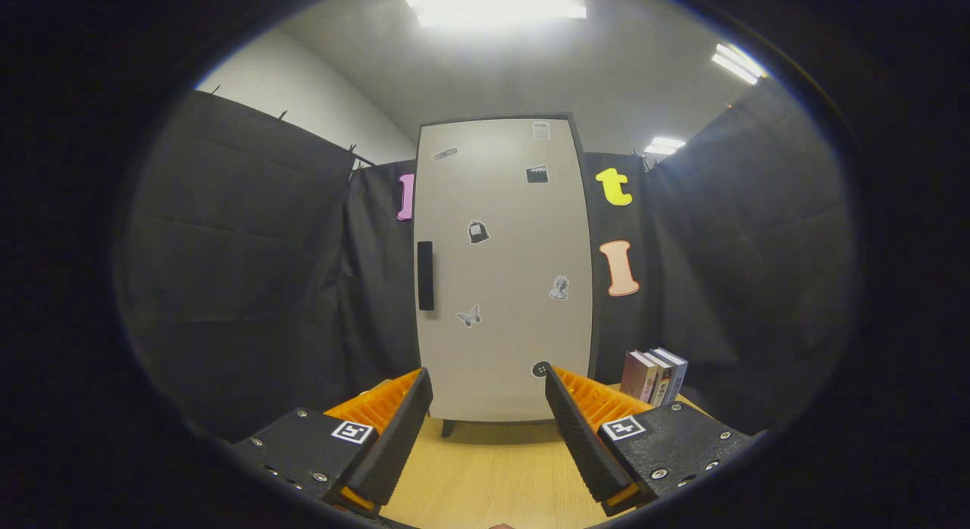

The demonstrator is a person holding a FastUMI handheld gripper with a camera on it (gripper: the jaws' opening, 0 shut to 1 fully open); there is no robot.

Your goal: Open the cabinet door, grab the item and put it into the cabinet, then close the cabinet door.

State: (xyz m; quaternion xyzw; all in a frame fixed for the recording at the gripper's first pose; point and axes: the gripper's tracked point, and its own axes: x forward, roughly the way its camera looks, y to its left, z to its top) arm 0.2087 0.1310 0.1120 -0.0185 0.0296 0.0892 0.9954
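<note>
1. Straight ahead of the claw (485,408) stands the cabinet (504,271), a tall pale box on short dark feet at the far side of the bench (485,476).
2. Its door is shut, flat and matte, dotted with small stickers; a slim dark handle (425,275) runs upright along the door's left edge.
3. Beside the cabinet's right side, a short row of books (655,376) stands upright on the bench, spines toward the claw, just beyond the right finger.
4. Black cloth hangs close on both sides of the cabinet and behind it.
5. Bare light wood-grain bench lies between the fingers and runs up to the cabinet's feet.
6. Both fingers (394,430) are spread wide apart with ribbed inner faces, and nothing is held between them.
</note>
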